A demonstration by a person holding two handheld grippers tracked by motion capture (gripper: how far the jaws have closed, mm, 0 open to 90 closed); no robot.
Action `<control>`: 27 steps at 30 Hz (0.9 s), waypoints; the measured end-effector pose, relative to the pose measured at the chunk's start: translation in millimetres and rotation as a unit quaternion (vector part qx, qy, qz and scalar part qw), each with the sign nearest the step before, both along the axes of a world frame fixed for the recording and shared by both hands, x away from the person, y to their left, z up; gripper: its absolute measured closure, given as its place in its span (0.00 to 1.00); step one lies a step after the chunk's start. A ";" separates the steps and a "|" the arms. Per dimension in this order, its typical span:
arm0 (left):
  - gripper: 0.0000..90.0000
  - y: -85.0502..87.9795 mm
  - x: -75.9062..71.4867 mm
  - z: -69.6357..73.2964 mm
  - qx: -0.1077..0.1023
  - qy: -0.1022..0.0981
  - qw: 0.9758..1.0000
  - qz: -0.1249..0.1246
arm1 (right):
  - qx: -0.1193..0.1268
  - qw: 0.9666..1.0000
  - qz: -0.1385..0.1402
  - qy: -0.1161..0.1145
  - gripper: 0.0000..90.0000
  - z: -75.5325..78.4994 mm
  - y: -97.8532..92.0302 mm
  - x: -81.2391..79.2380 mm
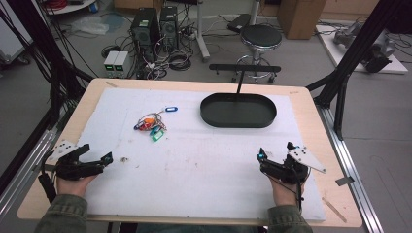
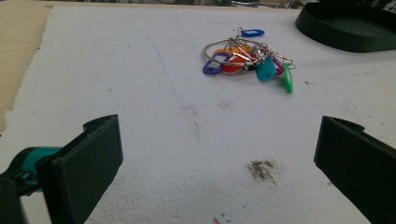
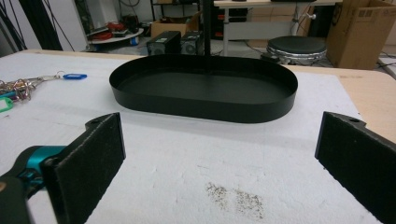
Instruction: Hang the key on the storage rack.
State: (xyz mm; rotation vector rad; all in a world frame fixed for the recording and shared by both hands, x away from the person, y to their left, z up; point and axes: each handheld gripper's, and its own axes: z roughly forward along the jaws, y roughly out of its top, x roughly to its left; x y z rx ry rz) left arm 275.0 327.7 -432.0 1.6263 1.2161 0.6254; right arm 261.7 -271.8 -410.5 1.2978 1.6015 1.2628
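Observation:
A bunch of key rings with coloured plastic tags (image 1: 151,124) lies on the white foam sheet (image 1: 194,160), left of centre; the left gripper view has the bunch (image 2: 247,58) well ahead of the jaws. A black oval tray (image 1: 238,110) stands empty at the back right, and in the right gripper view the tray (image 3: 205,88) is straight ahead. My left gripper (image 1: 97,154) rests open near the front left of the sheet, its jaws wide apart (image 2: 219,158) with nothing between them. My right gripper (image 1: 275,151) rests open at the front right, also empty (image 3: 219,158).
The foam sheet covers a wooden table (image 1: 316,111). A black stand with a crossbar (image 1: 244,69) rises behind the tray. Beyond the table are a stool (image 1: 261,36), computer towers (image 1: 145,29), cables and a cardboard box (image 1: 301,17). A dirt smudge (image 2: 262,169) marks the foam.

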 end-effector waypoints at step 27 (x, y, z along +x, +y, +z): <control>0.02 -14.3 20.4 9.2 0.033 0.033 0.999 -0.019 | 0.022 1.000 -0.008 -0.009 0.01 1.7 -5.0 -0.3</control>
